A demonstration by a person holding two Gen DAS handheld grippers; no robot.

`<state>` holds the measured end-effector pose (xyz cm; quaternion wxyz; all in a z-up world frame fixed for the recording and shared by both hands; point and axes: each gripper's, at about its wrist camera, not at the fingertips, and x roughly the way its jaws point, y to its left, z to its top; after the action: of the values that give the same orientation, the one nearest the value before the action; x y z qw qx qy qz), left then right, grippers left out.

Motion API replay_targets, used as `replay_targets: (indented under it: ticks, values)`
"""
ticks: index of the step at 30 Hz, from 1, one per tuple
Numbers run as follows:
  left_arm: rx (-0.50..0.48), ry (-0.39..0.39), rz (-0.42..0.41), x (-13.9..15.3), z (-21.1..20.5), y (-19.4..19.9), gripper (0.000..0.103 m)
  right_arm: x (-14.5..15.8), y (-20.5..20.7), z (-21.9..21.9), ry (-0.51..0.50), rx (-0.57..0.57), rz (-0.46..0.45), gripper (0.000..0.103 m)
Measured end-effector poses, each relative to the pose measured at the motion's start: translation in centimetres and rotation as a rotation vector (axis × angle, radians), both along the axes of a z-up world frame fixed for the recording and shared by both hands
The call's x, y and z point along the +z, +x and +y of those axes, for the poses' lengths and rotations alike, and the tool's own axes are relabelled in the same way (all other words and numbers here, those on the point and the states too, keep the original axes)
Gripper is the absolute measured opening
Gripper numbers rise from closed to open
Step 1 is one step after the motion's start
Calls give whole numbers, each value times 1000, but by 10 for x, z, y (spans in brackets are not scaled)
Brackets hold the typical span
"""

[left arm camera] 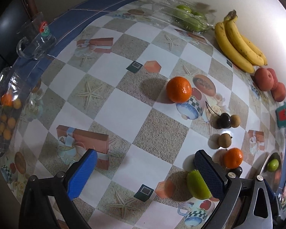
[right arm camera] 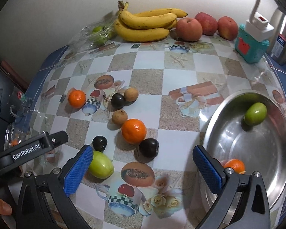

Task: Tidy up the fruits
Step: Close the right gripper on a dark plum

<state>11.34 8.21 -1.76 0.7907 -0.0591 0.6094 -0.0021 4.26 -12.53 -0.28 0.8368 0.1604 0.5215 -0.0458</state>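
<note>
Green fruit [right arm camera: 100, 164] beside wide-open, empty right gripper [right arm camera: 143, 168], left gripper [left arm camera: 145, 168] likewise

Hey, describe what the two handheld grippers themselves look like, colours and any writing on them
Both the left gripper and the right gripper have black linkage arms with silver pivot screws. Each ends in two flat fingers covered in blue, diamond-textured pads. In the right wrist view, the left gripper's black body carries white "GenRobot.AI" lettering. No cables show.
</note>
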Motion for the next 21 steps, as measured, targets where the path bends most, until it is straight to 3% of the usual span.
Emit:
replay_targets:
  ticks: [7, 12, 21]
  values:
    - [0, -17, 16, -2, -2, 4, 103, -11, 10, 6, -23, 22, 37, 103]
    - [12, -39, 43, -8, -4, 6, 103, -21, 15, 6, -44, 24, 66, 87]
    - [38, -71, 84, -20, -6, 10, 103, -36, 19, 8, -57, 36, 107, 73]
